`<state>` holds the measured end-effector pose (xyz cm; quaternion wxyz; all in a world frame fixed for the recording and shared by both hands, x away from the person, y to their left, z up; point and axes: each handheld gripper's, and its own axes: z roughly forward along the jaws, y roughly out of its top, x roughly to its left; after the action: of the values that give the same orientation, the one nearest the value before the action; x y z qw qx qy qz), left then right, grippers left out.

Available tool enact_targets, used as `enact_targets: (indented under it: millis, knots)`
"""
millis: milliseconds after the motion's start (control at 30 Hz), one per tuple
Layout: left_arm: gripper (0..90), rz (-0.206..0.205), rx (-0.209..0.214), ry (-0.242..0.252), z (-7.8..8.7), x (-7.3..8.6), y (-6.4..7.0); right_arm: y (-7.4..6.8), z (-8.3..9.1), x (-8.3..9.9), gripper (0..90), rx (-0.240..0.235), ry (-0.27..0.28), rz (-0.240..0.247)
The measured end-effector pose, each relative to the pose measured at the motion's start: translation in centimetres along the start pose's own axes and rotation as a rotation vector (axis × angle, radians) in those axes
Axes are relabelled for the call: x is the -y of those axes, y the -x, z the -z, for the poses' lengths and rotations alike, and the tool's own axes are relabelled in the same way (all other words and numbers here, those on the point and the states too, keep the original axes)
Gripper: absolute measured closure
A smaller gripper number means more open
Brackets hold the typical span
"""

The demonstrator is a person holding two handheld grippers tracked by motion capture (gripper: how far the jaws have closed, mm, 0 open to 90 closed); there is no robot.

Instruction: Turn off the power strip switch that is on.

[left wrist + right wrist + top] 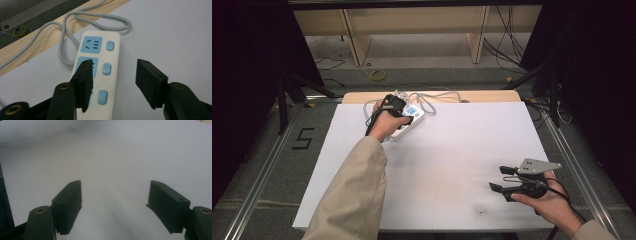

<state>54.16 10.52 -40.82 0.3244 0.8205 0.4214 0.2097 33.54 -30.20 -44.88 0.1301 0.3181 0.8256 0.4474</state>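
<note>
The white power strip (97,75) lay at the desk's (452,165) far edge, its grey cord (65,32) looped behind. The left claw (113,82) hung wide above it; one jaw might press a blue switch (106,68). The right claw (115,205) gaped, well away from the strip.

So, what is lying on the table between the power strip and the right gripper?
Nothing: in the high view, only bare white table lies between the power strip and the right gripper.

Under the left gripper (113,82), matt black plastic, lies a smooth, glossy white plastic power strip (98,75); beyond it the counter (175,32) is matt white sheet with a pale wood edge.
</note>
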Motion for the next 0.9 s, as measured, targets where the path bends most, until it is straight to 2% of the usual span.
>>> enact_targets:
  millis: [100,167,267,367,500,600,900]
  knots:
    - [31.9,0.008,0.016,-0.005,1.1,0.8,0.2,0.0,0.0,0.0,27.7,0.001,-0.002,0.0]
    - [31.3,-0.004,0.015,0.012,2.1,1.4,0.4,0.1,0.0,0.0,27.6,0.002,-0.002,0.0]
    - [30.1,0.004,0.027,0.042,3.4,2.5,0.9,0.2,0.0,0.1,27.6,0.002,-0.004,0.001]
    - [26.7,-0.011,0.048,0.046,4.6,3.7,1.5,0.2,0.0,0.1,27.6,0.003,-0.005,-0.004]
    - [25.8,-0.027,0.053,0.06,5.8,5.6,2.3,0.2,-0.1,0.1,27.6,0.003,-0.006,0.0]
    - [26.7,-0.043,0.038,0.078,6.5,6.9,2.9,0.2,-0.1,0.0,27.6,0.005,-0.008,0.0]
    - [26.4,-0.068,0.081,0.112,8.1,11.1,5.6,0.3,0.0,0.1,27.6,0.009,-0.007,-0.004]
